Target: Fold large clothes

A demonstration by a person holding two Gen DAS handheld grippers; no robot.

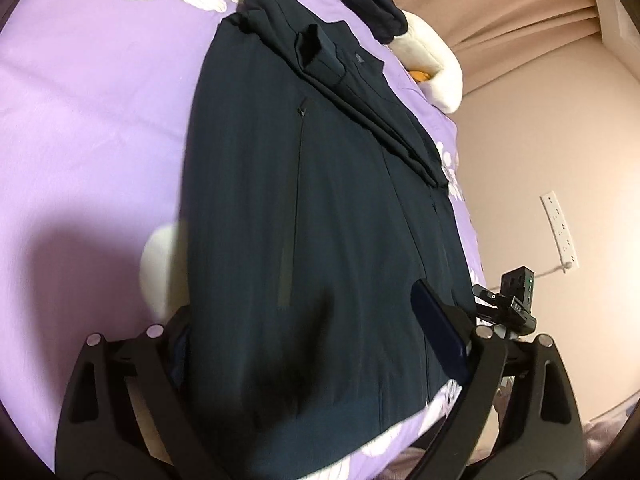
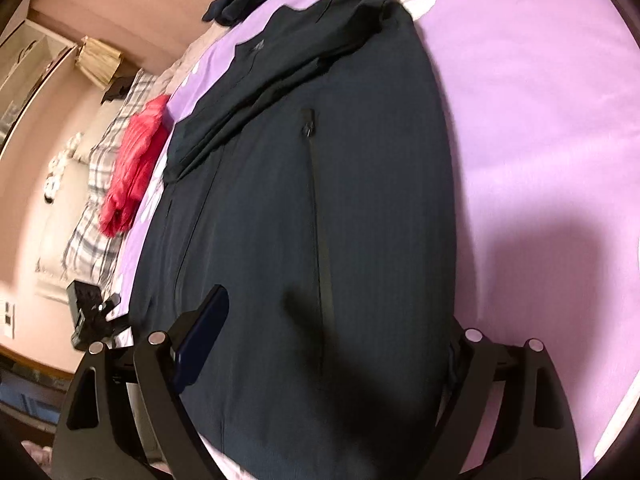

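A dark navy jacket [image 1: 304, 200] lies flat on a purple flowered bedsheet [image 1: 88, 128], front up, with zip pockets and one sleeve folded across its chest. It also shows in the right wrist view [image 2: 320, 208]. My left gripper [image 1: 312, 332] is open, its jaws spread wide over the jacket's hem. One blue-padded finger [image 1: 440, 332] rests above the fabric; the other is hidden behind the jacket's edge. My right gripper [image 2: 332, 332] is open too, spread over the hem, with one padded finger [image 2: 204, 332] in view. Neither holds any cloth.
Another dark garment [image 1: 368, 4] and a white plush toy [image 1: 432, 72] lie at the bed's far end. A red garment [image 2: 132, 168] and a plaid cloth [image 2: 100, 200] lie beside the bed. A power strip [image 1: 560, 232] hangs on the pink wall.
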